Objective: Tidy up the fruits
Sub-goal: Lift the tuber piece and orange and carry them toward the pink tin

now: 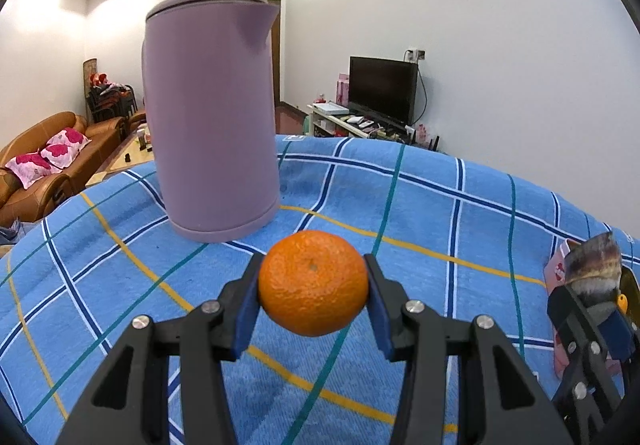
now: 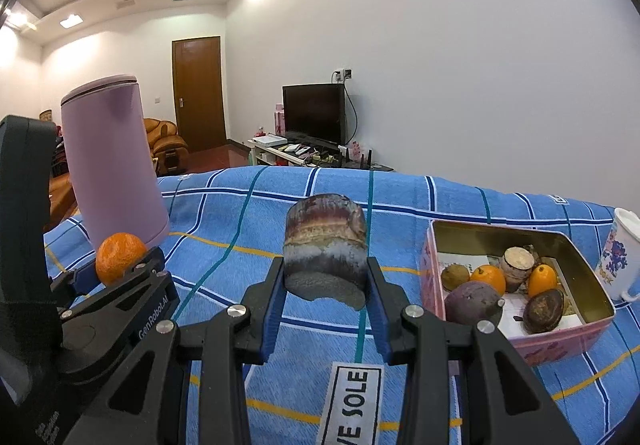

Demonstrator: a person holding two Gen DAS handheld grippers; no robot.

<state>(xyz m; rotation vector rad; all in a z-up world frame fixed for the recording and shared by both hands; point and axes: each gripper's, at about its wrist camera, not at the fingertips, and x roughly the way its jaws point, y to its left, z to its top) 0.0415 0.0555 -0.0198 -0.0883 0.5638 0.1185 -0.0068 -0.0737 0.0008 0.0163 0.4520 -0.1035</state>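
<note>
My left gripper (image 1: pixel 313 289) is shut on an orange mandarin (image 1: pixel 313 283) and holds it above the blue checked cloth; it also shows at the left of the right wrist view (image 2: pixel 120 265). My right gripper (image 2: pixel 326 289) is shut on a brown and purple cut taro chunk (image 2: pixel 325 245), held above the cloth; it shows at the right edge of the left wrist view (image 1: pixel 594 277). A pink tin box (image 2: pixel 556 345) to the right holds several fruits and roots, among them an orange (image 2: pixel 489 279) and a purple one (image 2: pixel 472 301).
A tall lilac kettle (image 1: pixel 210 125) stands on the cloth just beyond the mandarin and left of the taro chunk (image 2: pixel 112 161). A white printed mug (image 2: pixel 618 257) stands right of the tin box. The blue cloth (image 1: pixel 440 213) covers the table.
</note>
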